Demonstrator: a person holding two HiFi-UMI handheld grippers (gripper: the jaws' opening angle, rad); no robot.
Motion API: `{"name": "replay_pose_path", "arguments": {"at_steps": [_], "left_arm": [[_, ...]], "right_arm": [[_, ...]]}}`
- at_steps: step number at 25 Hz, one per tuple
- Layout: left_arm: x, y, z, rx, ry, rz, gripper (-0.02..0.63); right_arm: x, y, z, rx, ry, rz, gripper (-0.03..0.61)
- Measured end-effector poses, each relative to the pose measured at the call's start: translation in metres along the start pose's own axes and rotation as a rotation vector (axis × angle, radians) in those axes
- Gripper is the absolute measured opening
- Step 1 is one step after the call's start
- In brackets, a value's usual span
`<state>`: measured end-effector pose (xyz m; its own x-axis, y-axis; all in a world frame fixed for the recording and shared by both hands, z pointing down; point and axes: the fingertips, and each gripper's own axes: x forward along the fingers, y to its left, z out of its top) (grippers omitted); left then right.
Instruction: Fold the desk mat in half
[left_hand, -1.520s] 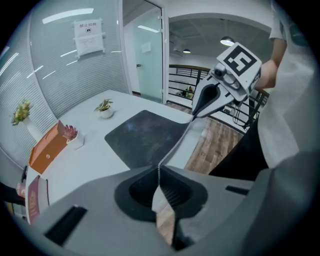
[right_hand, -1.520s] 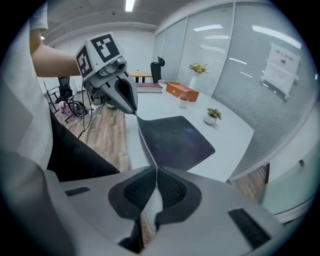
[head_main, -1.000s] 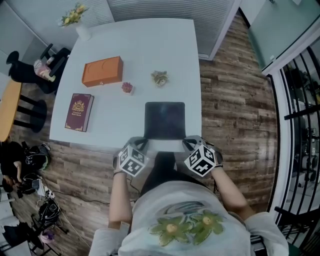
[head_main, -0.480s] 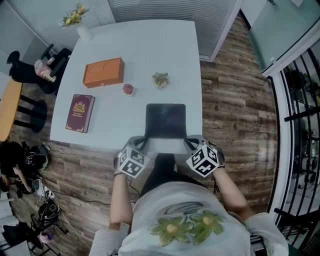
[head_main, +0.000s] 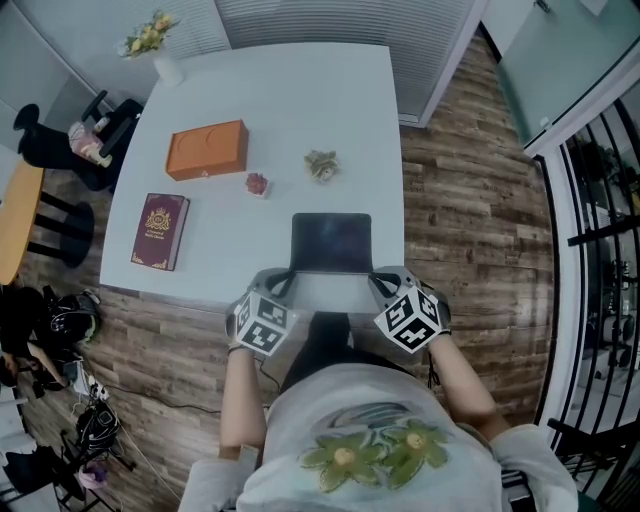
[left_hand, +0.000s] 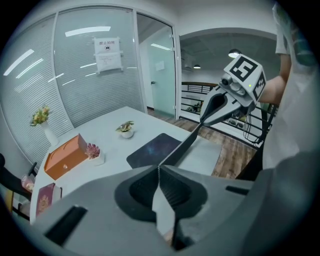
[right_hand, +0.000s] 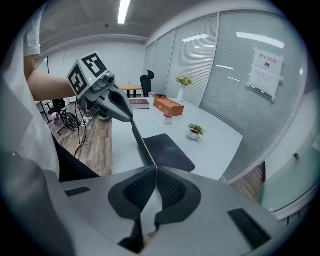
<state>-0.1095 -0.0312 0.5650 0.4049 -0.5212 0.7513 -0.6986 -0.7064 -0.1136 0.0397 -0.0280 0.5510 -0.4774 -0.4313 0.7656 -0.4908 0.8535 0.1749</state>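
Note:
The desk mat (head_main: 330, 243) lies on the white table (head_main: 280, 110) near its front edge, dark on top and pale underneath. Its near edge is raised off the table, so the pale underside (head_main: 330, 290) faces me. My left gripper (head_main: 283, 284) is shut on the near left corner. My right gripper (head_main: 381, 283) is shut on the near right corner. In the left gripper view the jaws (left_hand: 159, 167) pinch the mat's edge, which runs taut to the other gripper (left_hand: 216, 106). The right gripper view shows the same, with the pinch (right_hand: 156, 170) and the mat (right_hand: 170, 150) beyond.
Beyond the mat stand a small potted plant (head_main: 322, 165) and a pink succulent (head_main: 257, 184). An orange box (head_main: 206, 148) and a maroon book (head_main: 159, 230) lie to the left. A vase of flowers (head_main: 160, 55) occupies the far left corner. Wooden floor surrounds the table.
Both grippers have risen a little with the mat's near edge, lifting it further off the table. The dark part still lying flat looks slightly shorter.

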Motion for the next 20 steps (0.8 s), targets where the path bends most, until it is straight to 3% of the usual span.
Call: {"name": "replay_pose_path", "arguments": {"at_steps": [20], "left_arm": [[-0.003, 0.026, 0.026, -0.03, -0.057, 0.016, 0.014]], "right_arm": [[-0.007, -0.027, 0.027, -0.004, -0.042, -0.029, 0.023]]}}
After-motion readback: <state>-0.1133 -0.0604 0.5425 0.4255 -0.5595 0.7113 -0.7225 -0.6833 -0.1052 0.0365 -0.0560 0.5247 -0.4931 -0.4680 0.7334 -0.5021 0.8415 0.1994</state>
